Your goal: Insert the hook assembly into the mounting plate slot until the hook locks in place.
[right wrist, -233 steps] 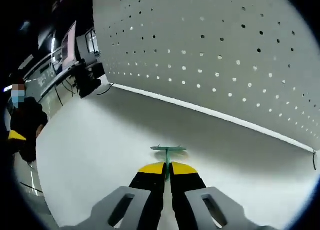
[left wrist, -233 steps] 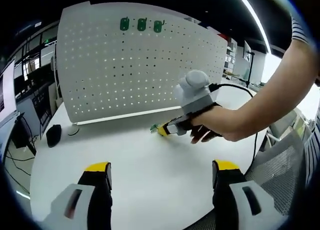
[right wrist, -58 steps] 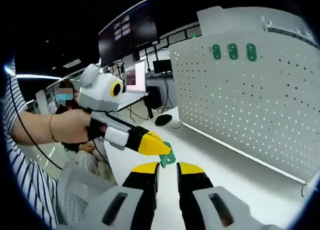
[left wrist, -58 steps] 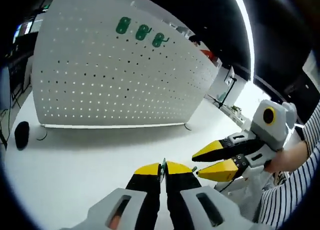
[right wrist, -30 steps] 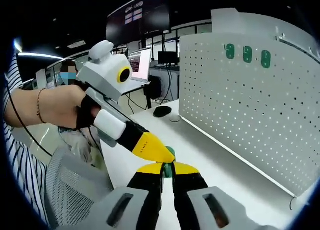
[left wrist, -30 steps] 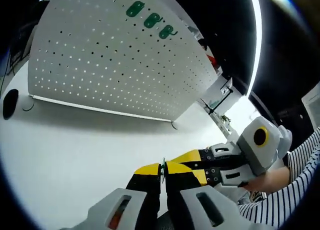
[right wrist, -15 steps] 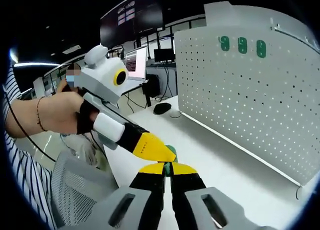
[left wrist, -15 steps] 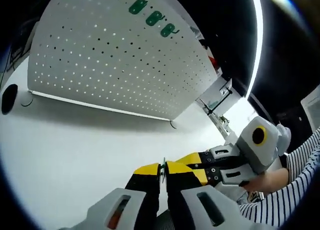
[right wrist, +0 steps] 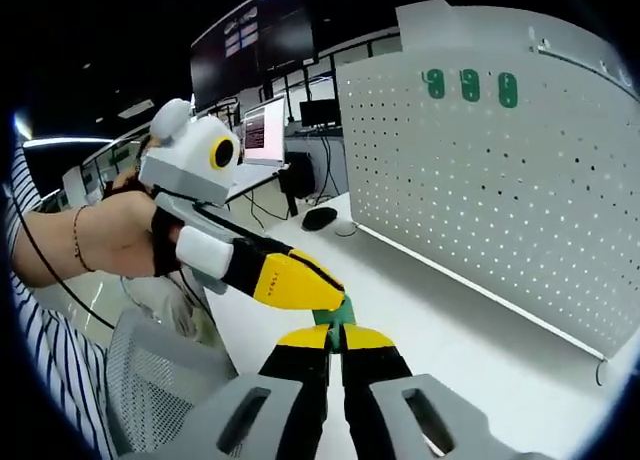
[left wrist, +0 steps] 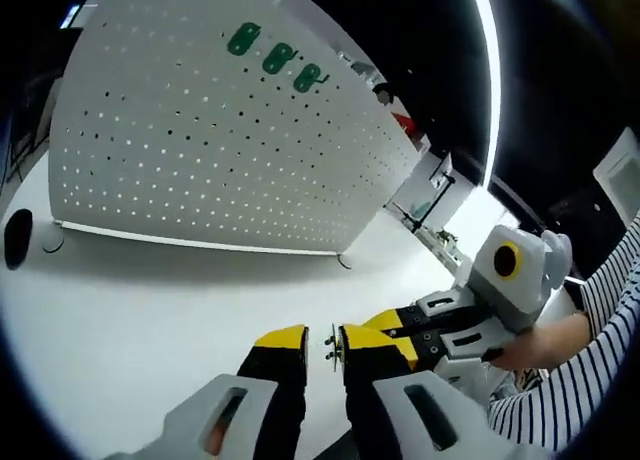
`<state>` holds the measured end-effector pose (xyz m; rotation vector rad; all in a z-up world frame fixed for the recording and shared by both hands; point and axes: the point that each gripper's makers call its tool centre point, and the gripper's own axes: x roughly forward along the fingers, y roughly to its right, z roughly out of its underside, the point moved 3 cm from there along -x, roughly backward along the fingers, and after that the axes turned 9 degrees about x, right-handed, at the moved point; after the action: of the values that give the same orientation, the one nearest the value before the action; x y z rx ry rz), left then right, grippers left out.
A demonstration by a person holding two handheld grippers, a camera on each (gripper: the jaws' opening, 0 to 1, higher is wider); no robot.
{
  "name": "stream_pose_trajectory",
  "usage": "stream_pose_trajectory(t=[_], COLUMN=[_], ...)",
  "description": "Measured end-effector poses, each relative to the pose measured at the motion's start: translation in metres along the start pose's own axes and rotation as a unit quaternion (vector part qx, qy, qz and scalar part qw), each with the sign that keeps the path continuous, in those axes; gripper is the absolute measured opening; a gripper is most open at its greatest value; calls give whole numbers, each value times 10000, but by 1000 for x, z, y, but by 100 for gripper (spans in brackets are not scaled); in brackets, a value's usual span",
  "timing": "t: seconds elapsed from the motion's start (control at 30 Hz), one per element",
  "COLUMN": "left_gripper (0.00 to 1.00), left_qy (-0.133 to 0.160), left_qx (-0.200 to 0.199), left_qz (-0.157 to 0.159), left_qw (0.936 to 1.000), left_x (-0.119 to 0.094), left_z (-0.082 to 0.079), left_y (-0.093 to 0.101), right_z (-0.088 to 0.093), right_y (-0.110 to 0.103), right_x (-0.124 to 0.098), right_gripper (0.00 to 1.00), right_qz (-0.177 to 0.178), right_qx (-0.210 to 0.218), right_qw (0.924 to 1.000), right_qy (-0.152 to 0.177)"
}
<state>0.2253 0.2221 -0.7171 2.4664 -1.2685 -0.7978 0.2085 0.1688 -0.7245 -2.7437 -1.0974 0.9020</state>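
A small green hook is held above the white table. My right gripper is shut on it. My left gripper comes in from the left with its yellow jaws slightly parted around the hook's upper end. In the left gripper view the left gripper is open, with a narrow gap, and the thin hook stands in that gap. The right gripper reaches in from the right. The white pegboard stands upright behind, apart from both grippers.
Three green hooks hang in a row near the pegboard's top. A black mouse lies on the table by the board's end. A mesh chair and monitors stand beyond the table edge.
My left gripper's jaws have parted a little; they were shut on the hook. The right gripper stays shut on the hook. Both cameras shifted slightly.
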Motion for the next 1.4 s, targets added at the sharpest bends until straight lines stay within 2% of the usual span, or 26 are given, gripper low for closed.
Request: stream_pose_trajectory(t=[0.1, 0.17, 0.3, 0.4, 0.5, 0.63, 0.77, 0.93, 1.0, 1.13, 1.4], left_gripper=[29, 33, 38, 47, 60, 67, 83, 90, 89, 95, 99], left_qy=[30, 159, 329, 412, 893, 1068, 1148, 1203, 1197, 1306, 1396], left_qx=[88, 283, 429, 501, 971, 1051, 1059, 1118, 1175, 1022, 894], left_qz=[6, 6, 64, 103, -128, -212, -360, -482, -523, -499, -697], left_qw=[10000, 9995, 9985, 9978, 9912, 9885, 9871, 9852, 9844, 9849, 9837], left_x=[0, -1, -4, -5, -12, -20, -24, -28, -31, -36, -40], left_z=[-1, -4, -8, -10, -22, -23, -18, -9, -4, 1, 16], left_y=[0, 1, 5, 8, 6, 8, 8, 14, 14, 14, 12], right_z=[-3, -5, -8, -9, -11, -15, -20, -26, -25, -27, -30], right_y=[1, 1, 1, 0, 0, 1, -2, -7, -7, -8, -9], right_x=[-2, -3, -4, -5, -6, -7, -7, -8, -7, -7, -7], right_gripper=[0, 0, 0, 0, 0, 0, 0, 0, 0, 0, 1], right_qz=[6, 14, 14, 16, 12, 21, -29, -135, -140, -193, -195], right_qx=[9, 1, 21, 58, 93, 160, 266, 378, 412, 497, 485], right_qw=[10000, 9999, 9998, 9997, 9995, 9990, 9980, 9965, 9965, 9958, 9953], right_qy=[66, 116, 190, 232, 298, 408, 566, 727, 709, 748, 818])
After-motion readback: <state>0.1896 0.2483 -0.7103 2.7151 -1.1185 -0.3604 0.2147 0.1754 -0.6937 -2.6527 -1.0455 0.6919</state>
